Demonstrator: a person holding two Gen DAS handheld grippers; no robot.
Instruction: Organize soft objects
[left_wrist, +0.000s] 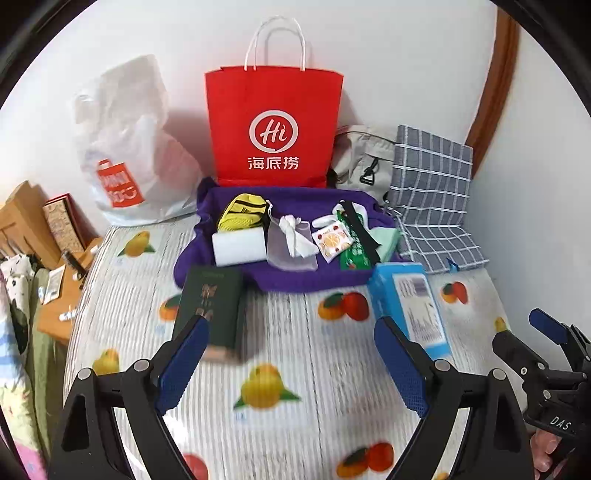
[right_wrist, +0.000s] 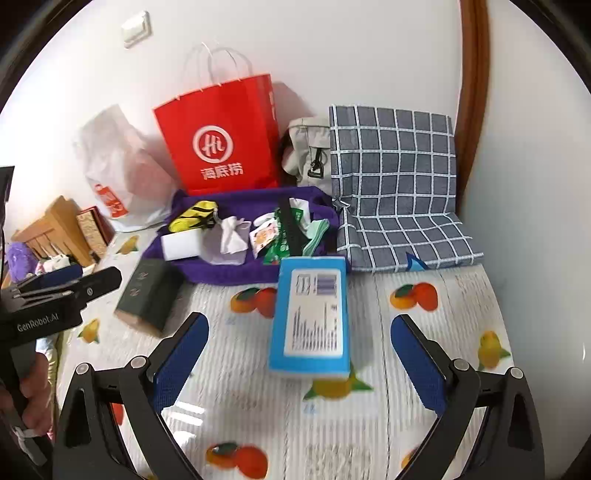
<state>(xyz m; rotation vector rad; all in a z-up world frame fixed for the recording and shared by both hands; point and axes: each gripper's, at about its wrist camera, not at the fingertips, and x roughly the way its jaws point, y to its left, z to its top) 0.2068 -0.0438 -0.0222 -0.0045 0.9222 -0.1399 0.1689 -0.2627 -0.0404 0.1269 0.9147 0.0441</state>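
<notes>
Holding both claws spread wide over the fruit-print sheet (left_wrist: 280, 332), you grip nothing. Left gripper (left_wrist: 291, 354): jaws apart, the dark green box (left_wrist: 210, 302) touching or just past its left fingertip, the blue box (left_wrist: 410, 306) just beyond its right one. Straight ahead of it lies the purple cloth (left_wrist: 295, 273) carrying the soft stuff: yellow pouch (left_wrist: 243, 214), white foam block (left_wrist: 239, 246), mesh bag with tissue (left_wrist: 293, 240), snack sachets (left_wrist: 332, 240), mint cloth (left_wrist: 388, 240). Behind those stands the red paper bag (left_wrist: 275, 125), upright. Right gripper (right_wrist: 299, 350): jaws apart, the blue box (right_wrist: 314, 314) sits between its fingers but they don't touch it. Checked cushion (right_wrist: 395, 184) ahead-right.

Progress: the soft items sit loosely grouped on the cloth. That fits either a pile awaiting sorting or one already gathered; can't tell which. What's in the bag isn't visible.
</notes>
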